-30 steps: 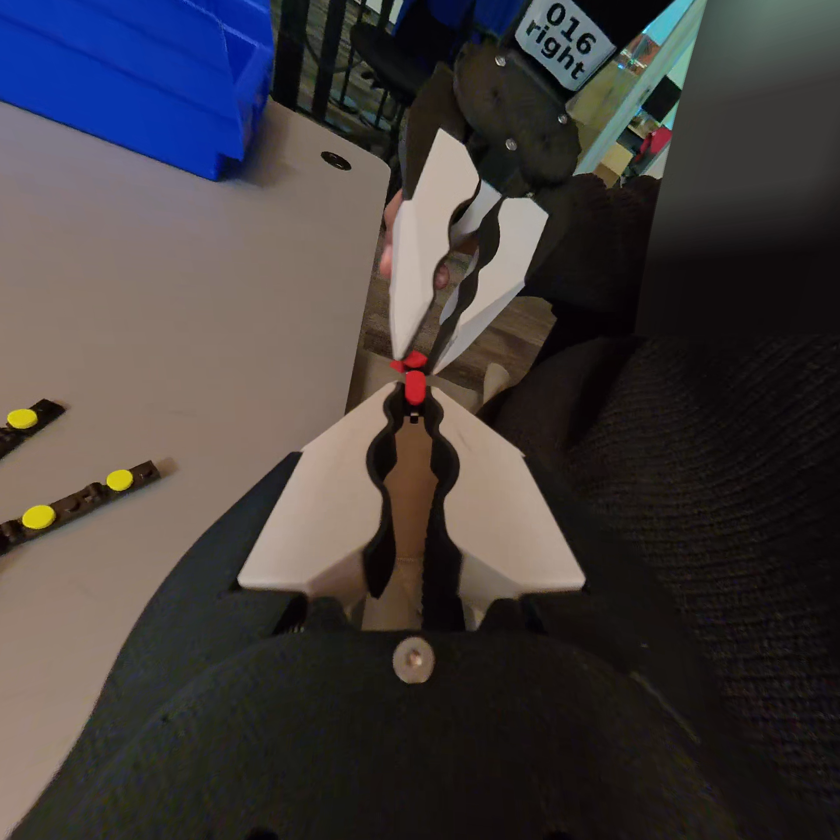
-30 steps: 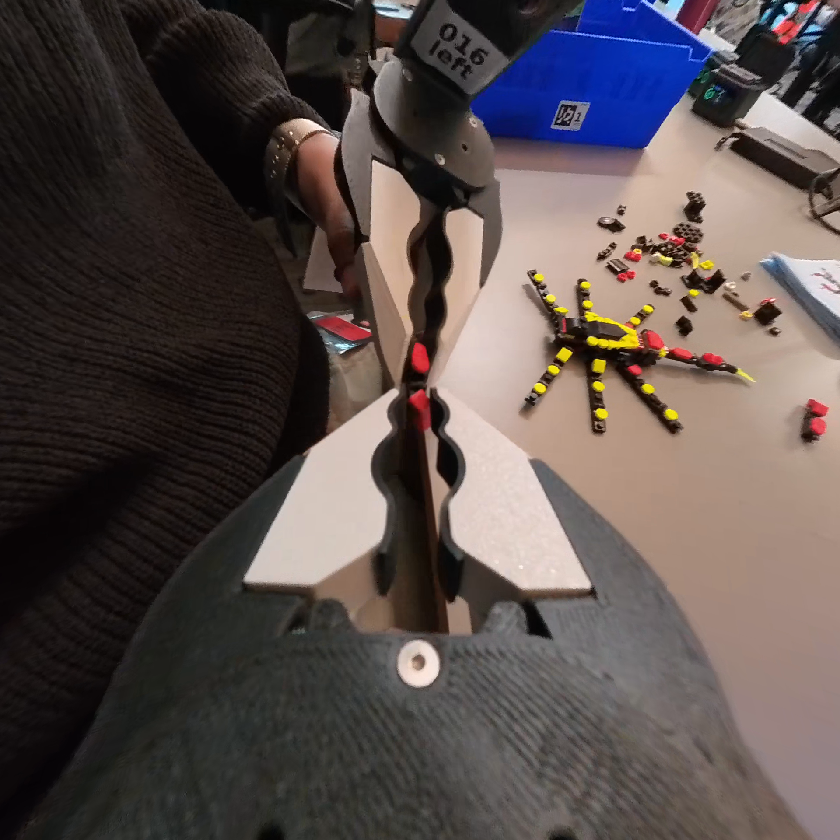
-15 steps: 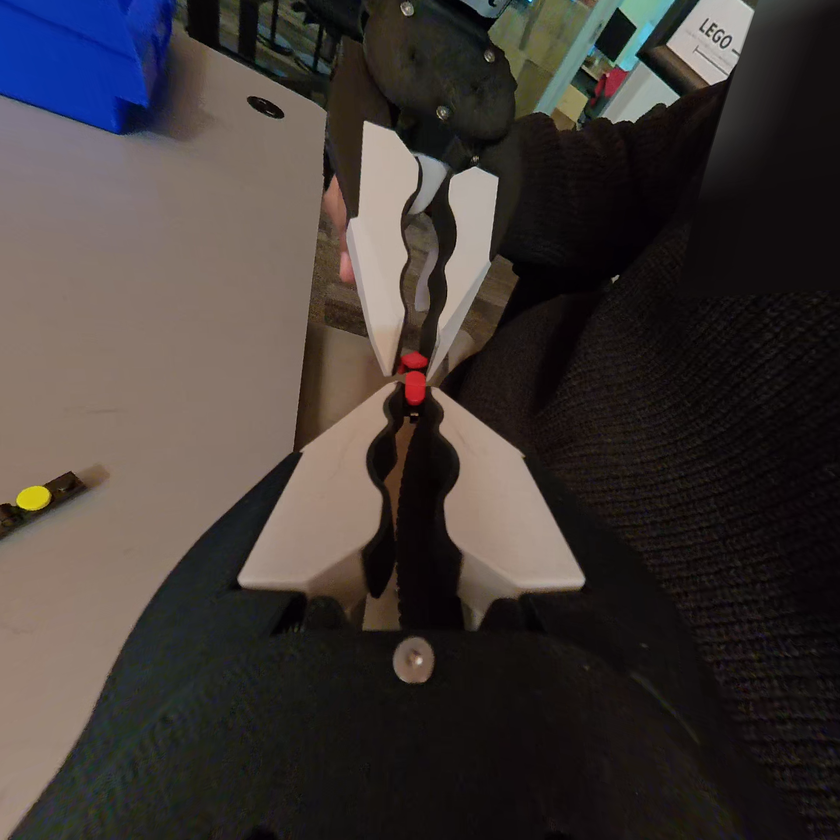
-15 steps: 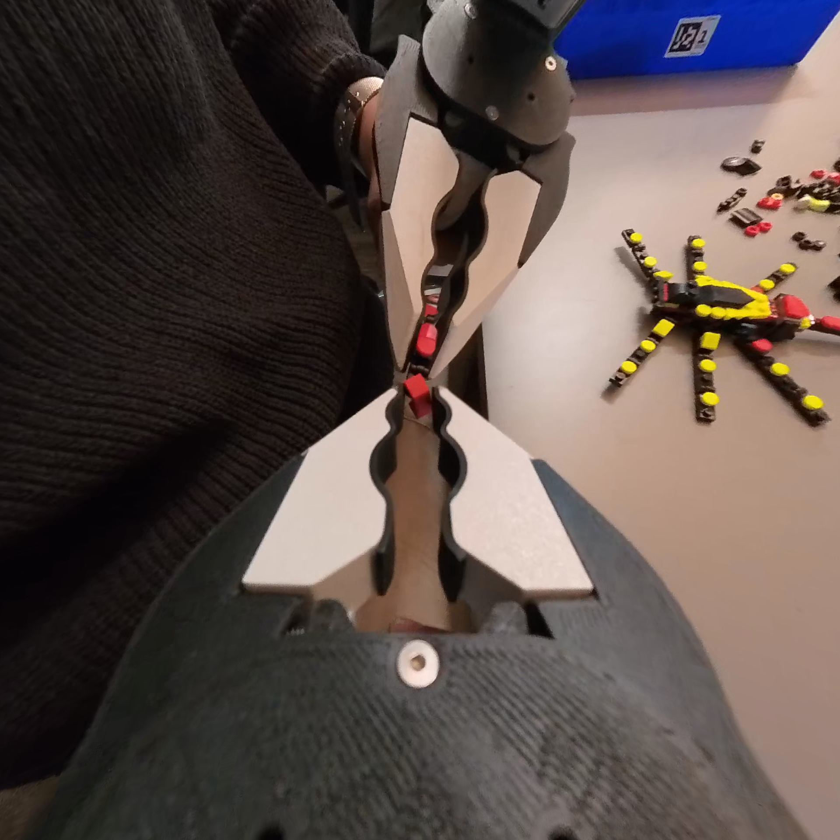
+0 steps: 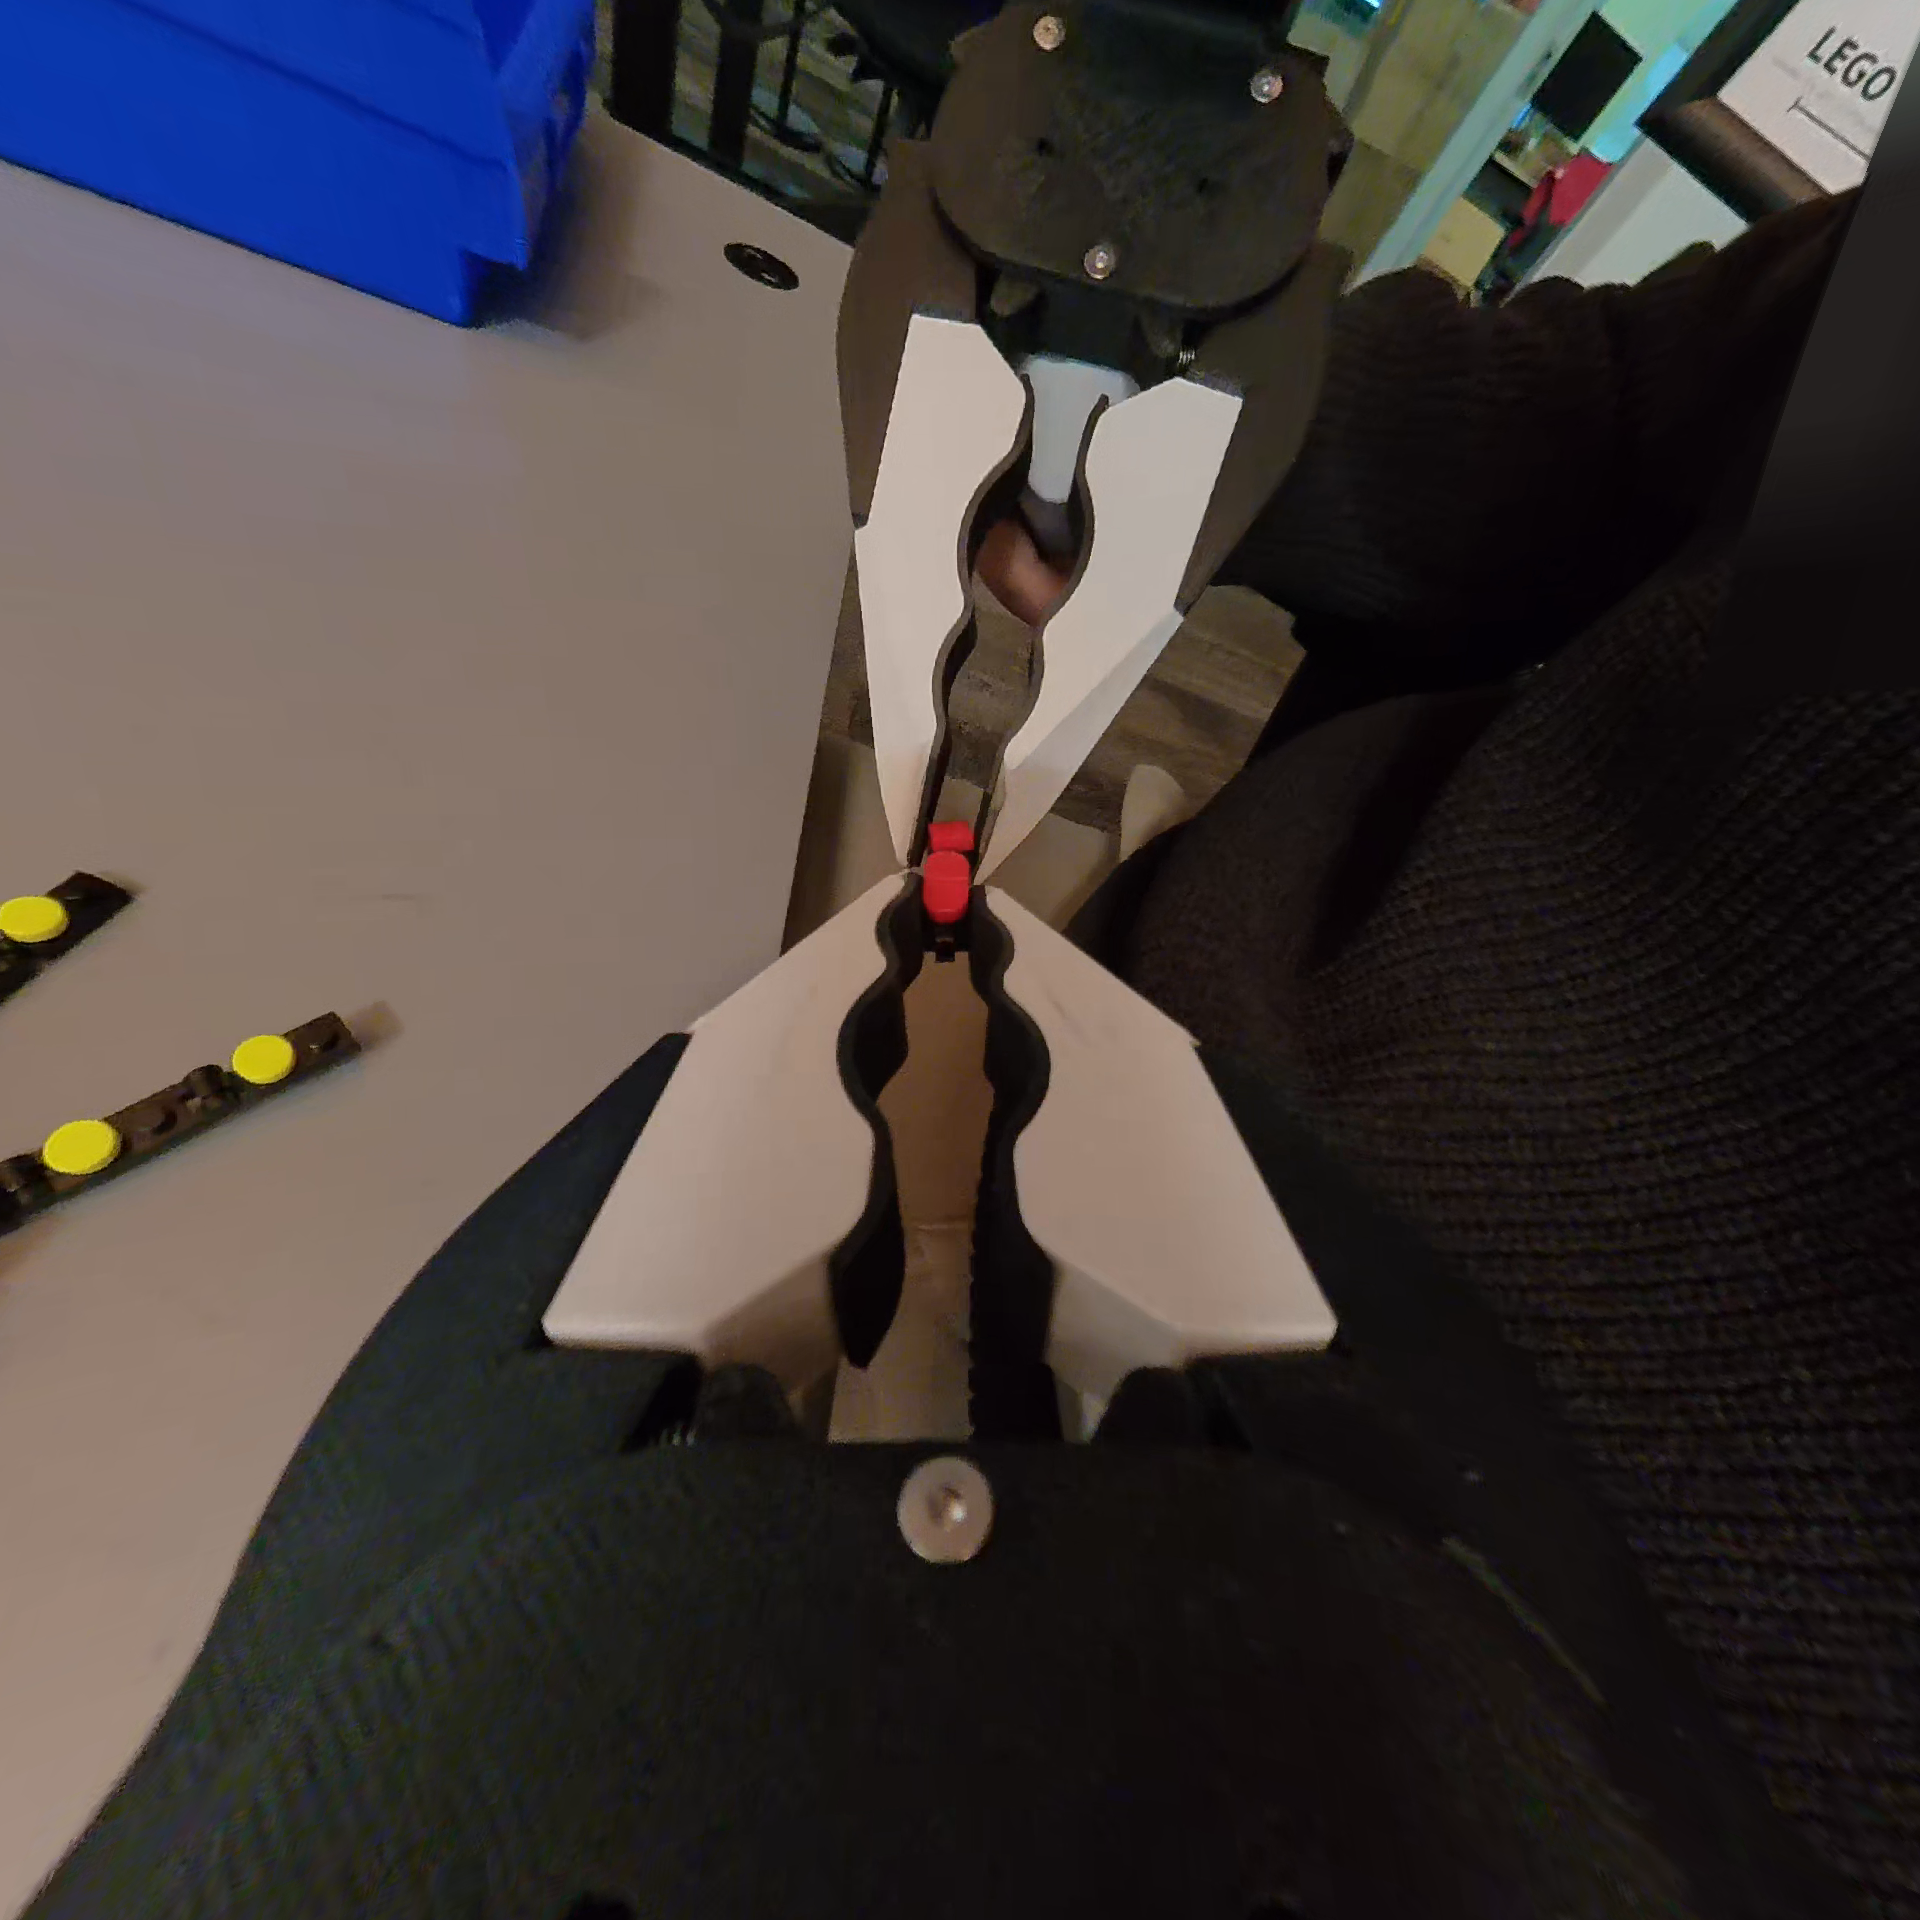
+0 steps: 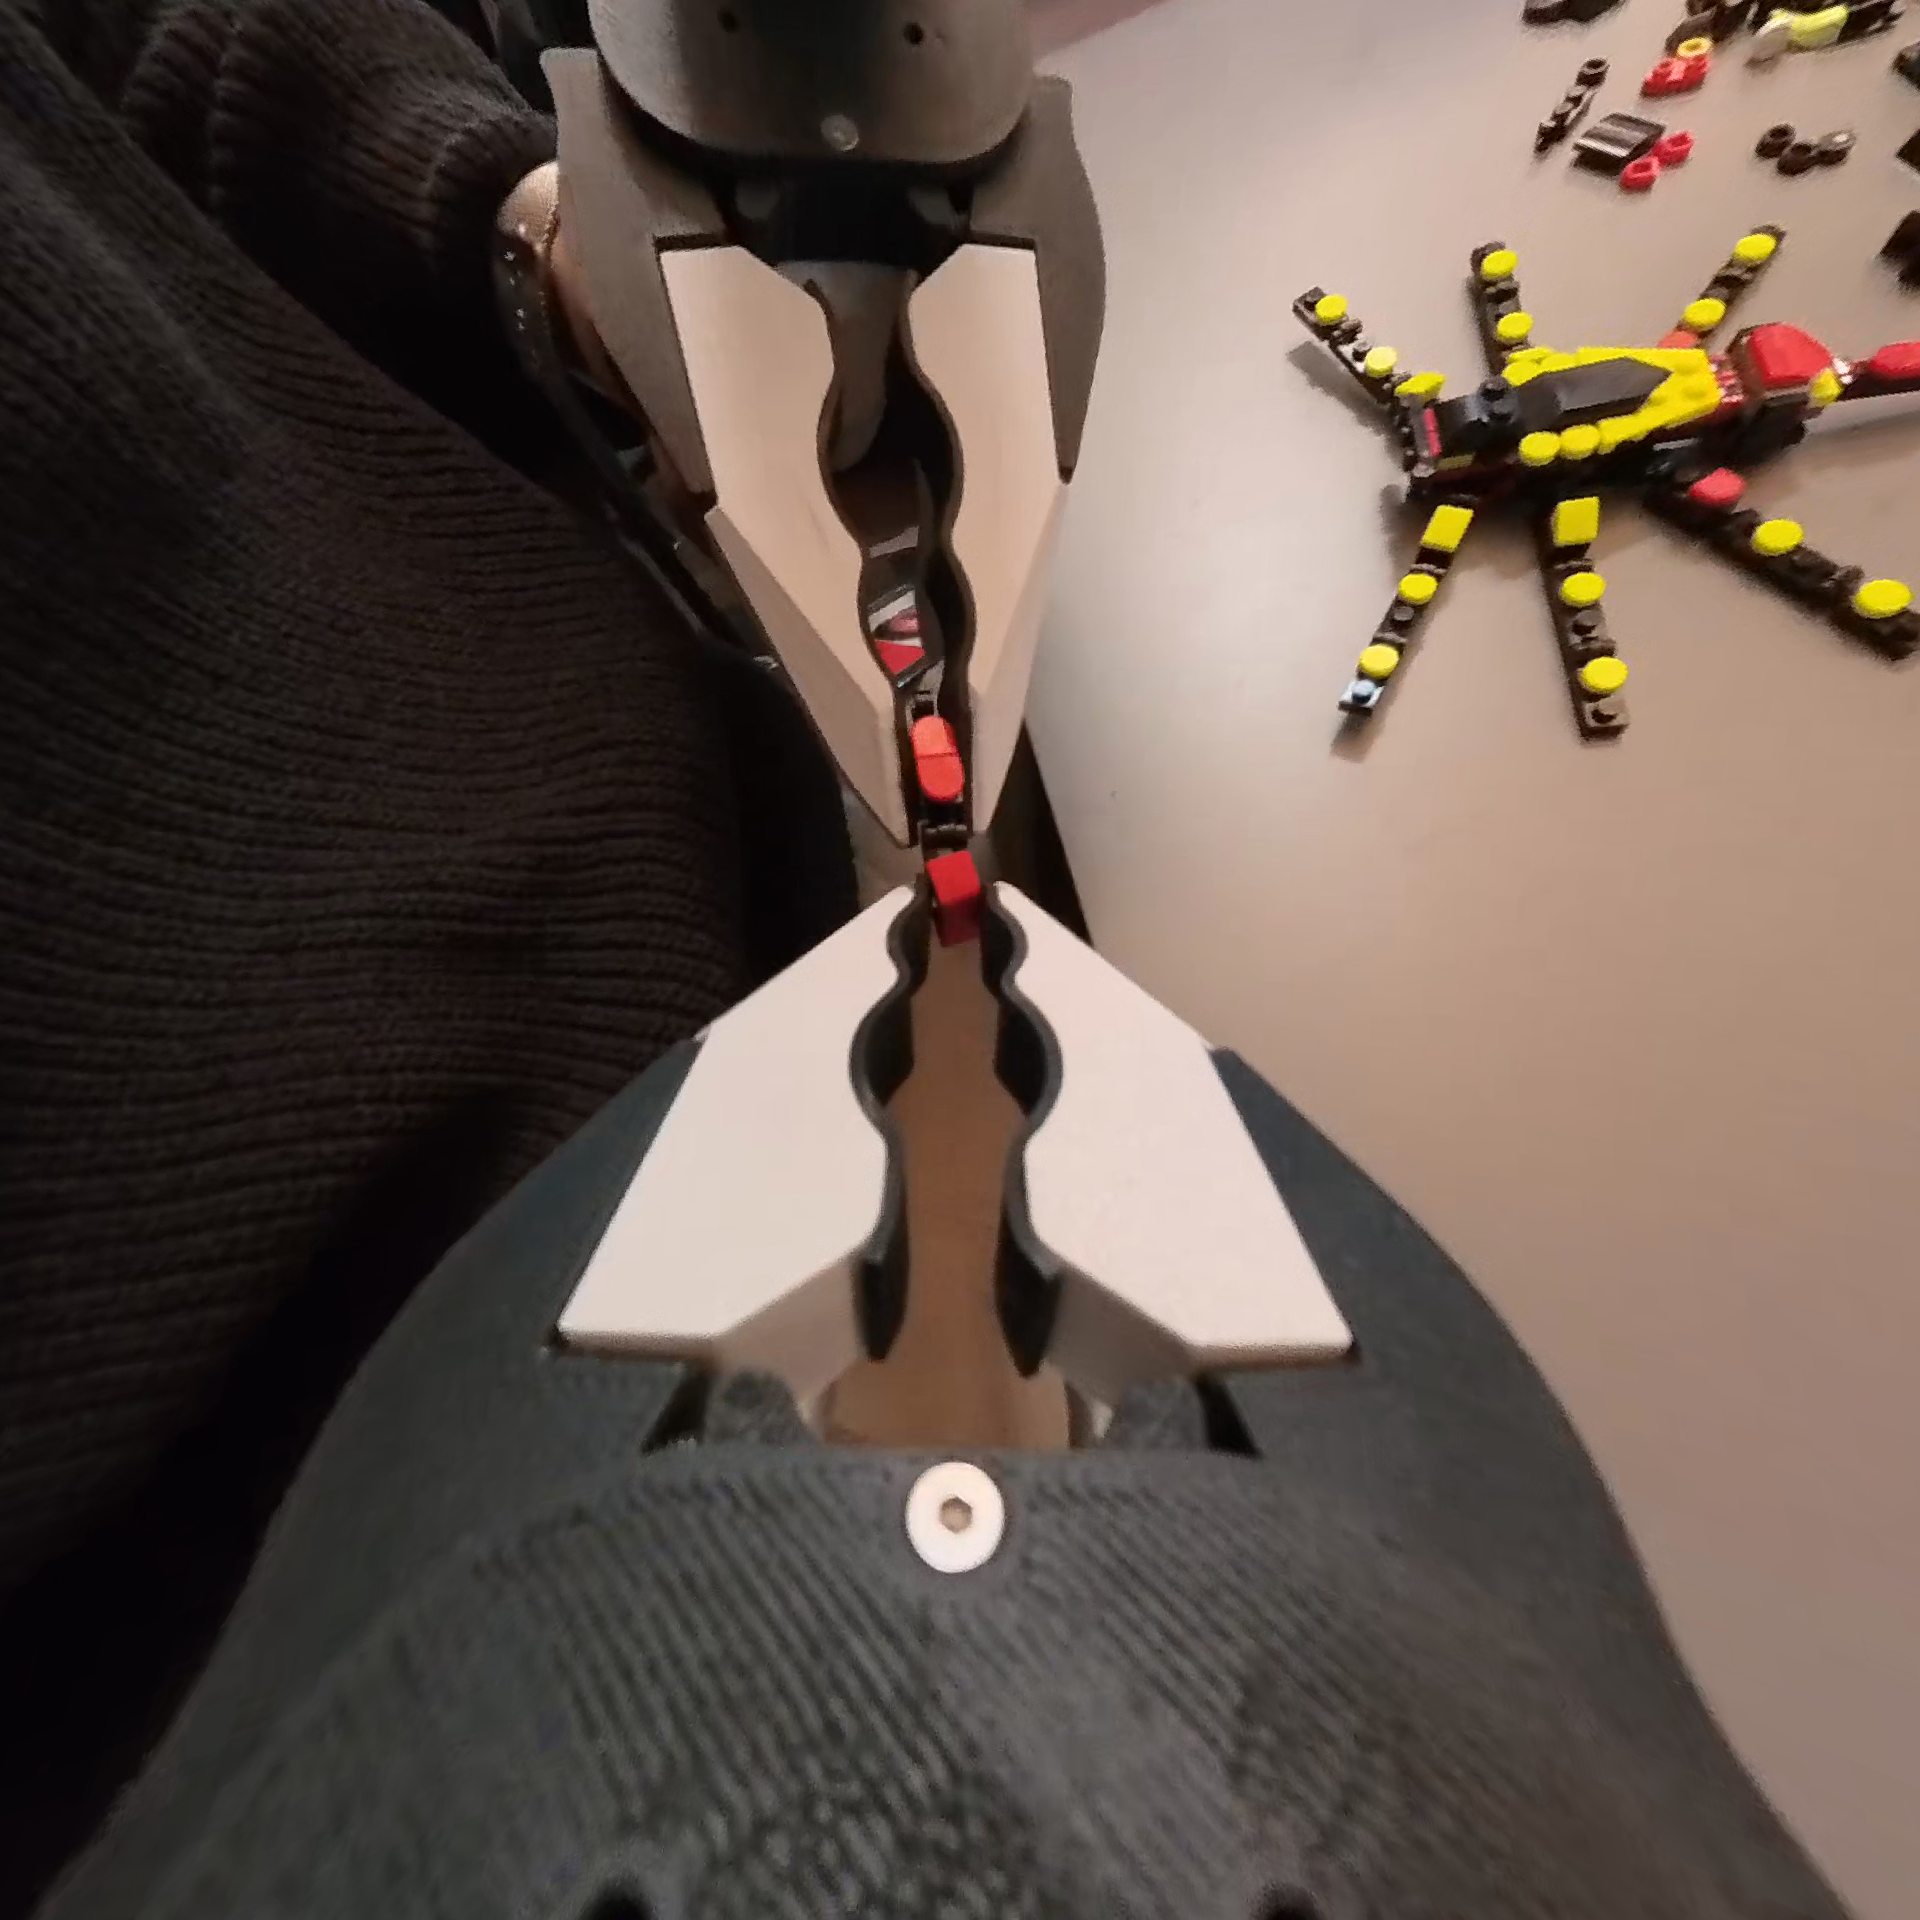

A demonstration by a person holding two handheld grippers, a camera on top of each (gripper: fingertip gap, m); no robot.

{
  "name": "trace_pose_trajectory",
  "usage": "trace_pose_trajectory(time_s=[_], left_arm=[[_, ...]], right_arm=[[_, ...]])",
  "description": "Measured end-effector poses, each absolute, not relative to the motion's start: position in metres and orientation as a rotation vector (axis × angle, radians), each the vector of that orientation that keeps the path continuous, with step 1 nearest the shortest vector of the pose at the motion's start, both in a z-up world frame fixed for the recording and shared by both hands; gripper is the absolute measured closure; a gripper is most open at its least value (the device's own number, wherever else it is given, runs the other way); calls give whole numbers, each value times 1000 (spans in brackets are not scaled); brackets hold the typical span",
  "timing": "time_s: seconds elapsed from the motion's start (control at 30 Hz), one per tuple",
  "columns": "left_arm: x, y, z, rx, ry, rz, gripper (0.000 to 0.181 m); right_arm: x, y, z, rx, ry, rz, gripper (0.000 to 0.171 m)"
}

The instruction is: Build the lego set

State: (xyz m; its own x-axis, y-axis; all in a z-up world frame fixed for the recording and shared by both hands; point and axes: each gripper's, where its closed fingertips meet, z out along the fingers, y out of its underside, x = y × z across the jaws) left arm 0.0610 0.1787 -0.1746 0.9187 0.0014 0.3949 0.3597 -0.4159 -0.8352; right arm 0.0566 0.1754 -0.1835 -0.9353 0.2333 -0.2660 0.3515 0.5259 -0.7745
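Note:
My left gripper [image 5: 943,906] is shut on a small black strip with a rounded red piece [image 5: 945,885] on it. My right gripper [image 6: 952,906] is shut on a small red brick [image 6: 954,896]. The two grippers point tip to tip above the table's near edge. The red brick [image 5: 948,834] rests against the end of the left gripper's piece [image 6: 935,764]. A black, yellow and red spider-like lego model [image 6: 1590,405] lies on the table to the right in the right wrist view. Two of its black legs with yellow studs [image 5: 208,1101] show in the left wrist view.
Loose black, red and yellow lego pieces [image 6: 1621,135] lie beyond the model. A blue bin [image 5: 291,125] stands at the table's far side. A person's black knitted sleeve [image 6: 312,727] lies close beside the grippers. The grey table [image 5: 416,623] ends just beside the gripper tips. The tips of both grippers are at nearly the same place.
Both grippers have closed in on each other and lined up straighter. The red brick now sits against the end of the left gripper's piece. Both stay shut.

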Motion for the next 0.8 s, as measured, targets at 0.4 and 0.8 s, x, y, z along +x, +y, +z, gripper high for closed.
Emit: trace_pose_trajectory(time_s=[0.4, 0.8], left_arm=[[45, 178, -173, -1945, -331, -310, 176], [17, 169, -168, -1892, -478, -213, 146]], right_arm=[[41, 174, -183, 714, 2599, -1367, 164], [-8, 211, -202, 859, 2894, -1365, 164]])
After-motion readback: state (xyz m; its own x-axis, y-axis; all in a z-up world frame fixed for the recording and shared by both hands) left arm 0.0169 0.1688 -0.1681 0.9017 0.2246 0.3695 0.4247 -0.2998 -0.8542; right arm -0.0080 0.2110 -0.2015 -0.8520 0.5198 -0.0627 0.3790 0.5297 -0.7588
